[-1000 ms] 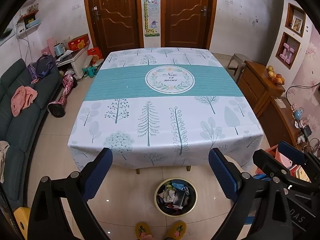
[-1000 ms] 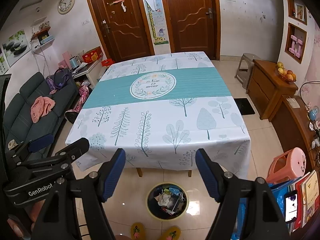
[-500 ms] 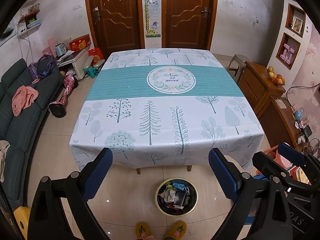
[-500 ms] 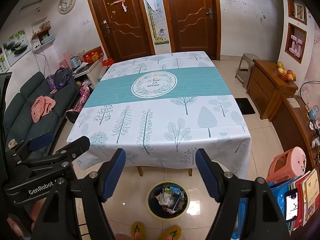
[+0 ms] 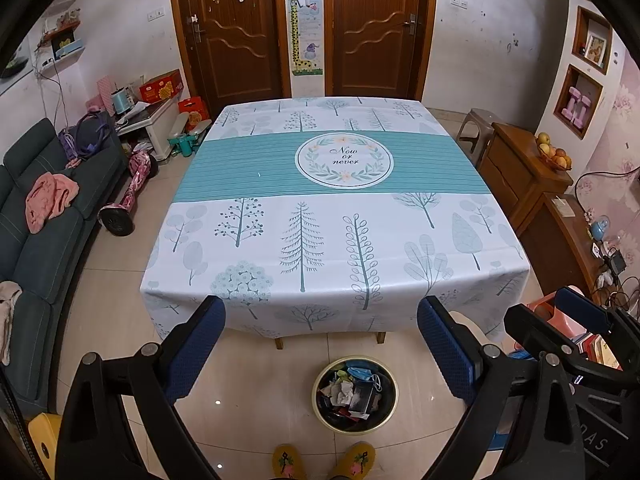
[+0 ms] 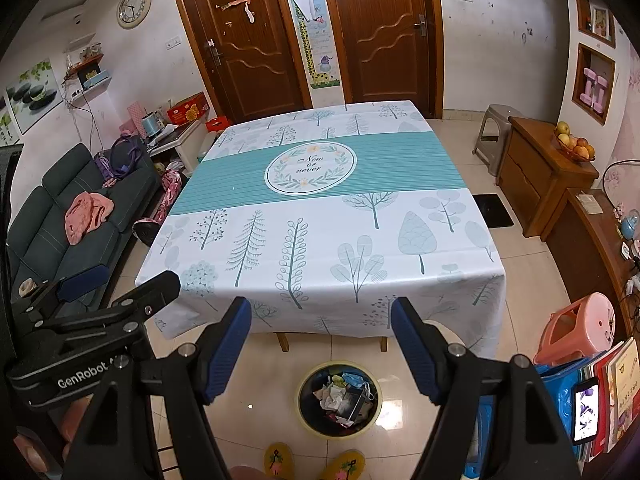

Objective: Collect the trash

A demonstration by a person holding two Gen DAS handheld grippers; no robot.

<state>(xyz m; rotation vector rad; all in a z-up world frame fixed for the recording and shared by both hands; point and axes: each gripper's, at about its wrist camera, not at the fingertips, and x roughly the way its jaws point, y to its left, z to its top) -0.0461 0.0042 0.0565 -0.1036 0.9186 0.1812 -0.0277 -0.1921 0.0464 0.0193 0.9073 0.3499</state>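
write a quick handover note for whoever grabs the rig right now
Left gripper: open, holding nothing, above the floor in front of the table.
Right gripper: open, holding nothing, beside the left one.
Bin: on the floor by the table's near edge, full of trash.
Done: no loose trash shows on the tablecloth, so collection looks finished.
Left: only a check of floor areas out of view.

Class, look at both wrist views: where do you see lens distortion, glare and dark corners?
Left wrist view: fisheye bends the doors and sofa; black vignette fills the corners; small glints sit on the floor tiles. Right wrist view: the same bowing; a bright reflection lies on the floor beside the trash bin; the tablecloth is evenly lit and sharp.
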